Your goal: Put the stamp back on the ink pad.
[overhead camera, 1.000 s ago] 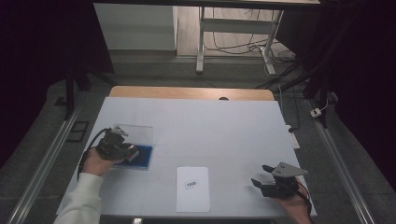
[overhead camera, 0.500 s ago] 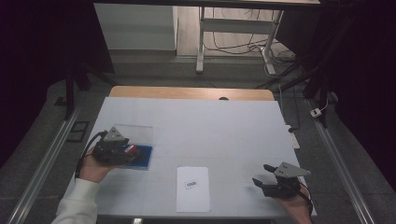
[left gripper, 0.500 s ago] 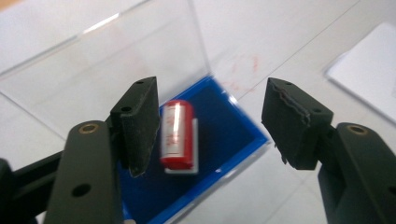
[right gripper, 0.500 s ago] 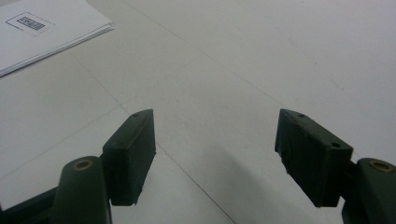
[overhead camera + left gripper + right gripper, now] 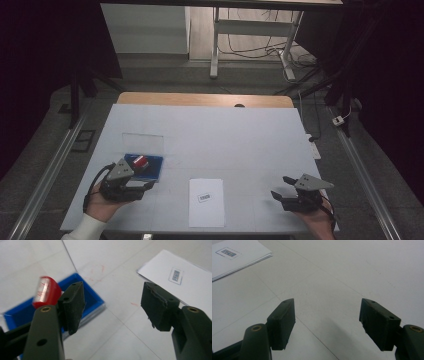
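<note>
A shallow blue tray point(image 5: 152, 170) lies at the table's left with a red stamp point(image 5: 140, 161) standing in it. My left gripper point(image 5: 144, 184) rests just in front of the tray, open and holding nothing. From the left gripper view, the left gripper point(image 5: 112, 297) has the blue tray point(image 5: 91, 298) and the blurred red stamp point(image 5: 47, 291) just beyond its left jaw. A white sheet of paper point(image 5: 206, 201) with a small barcode label point(image 5: 204, 198) lies at the front middle. My right gripper point(image 5: 281, 190) sits open near the front right. The right gripper point(image 5: 327, 315) points over bare table.
A clear plastic lid point(image 5: 143, 142) lies flat just behind the blue tray. The white table point(image 5: 225, 140) ends in a wooden strip point(image 5: 200, 99) at the far edge. The paper point(image 5: 232, 257) lies ahead and to the left in the right gripper view.
My left gripper has drawn back from over the blue tray toward the near edge, uncovering the red stamp. The right gripper has barely moved.
</note>
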Motion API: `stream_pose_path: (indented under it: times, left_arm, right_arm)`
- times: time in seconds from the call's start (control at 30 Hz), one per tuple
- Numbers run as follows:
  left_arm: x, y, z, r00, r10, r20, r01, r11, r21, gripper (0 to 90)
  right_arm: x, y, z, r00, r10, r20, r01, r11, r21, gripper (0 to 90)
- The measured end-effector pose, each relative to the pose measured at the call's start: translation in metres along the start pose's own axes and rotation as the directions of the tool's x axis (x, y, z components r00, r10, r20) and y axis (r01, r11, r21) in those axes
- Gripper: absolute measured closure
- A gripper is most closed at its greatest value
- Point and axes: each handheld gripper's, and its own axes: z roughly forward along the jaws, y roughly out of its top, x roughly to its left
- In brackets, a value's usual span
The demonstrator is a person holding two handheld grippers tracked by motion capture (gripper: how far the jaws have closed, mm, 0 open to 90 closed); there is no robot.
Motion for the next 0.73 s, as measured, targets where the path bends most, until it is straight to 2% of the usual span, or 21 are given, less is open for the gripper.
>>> stream_pose_path:
  times: [0.17,0.33,0.73]
  left_arm:
    - [-0.004,-0.008,0.007,0.9999,-0.013,0.001,0.013,0.9999,-0.006,36.1]
    - [-0.006,-0.011,0.014,0.9999,-0.011,0.007,0.011,0.9999,0.01,36.1]
    - [-0.007,-0.011,0.015,1.0,-0.009,0.002,0.009,0.9999,0.005,36.2]
  right_arm:
    - [0.0,-0.001,0.0,1.0,0.0,-0.002,0.0,1.0,0.003,28.4]
    - [-0.001,-0.003,0.001,0.9999,-0.001,-0.011,0.001,1.0,-0.008,28.4]
    - [0.0,-0.002,0.001,0.9998,-0.008,-0.018,0.008,1.0,-0.01,28.3]
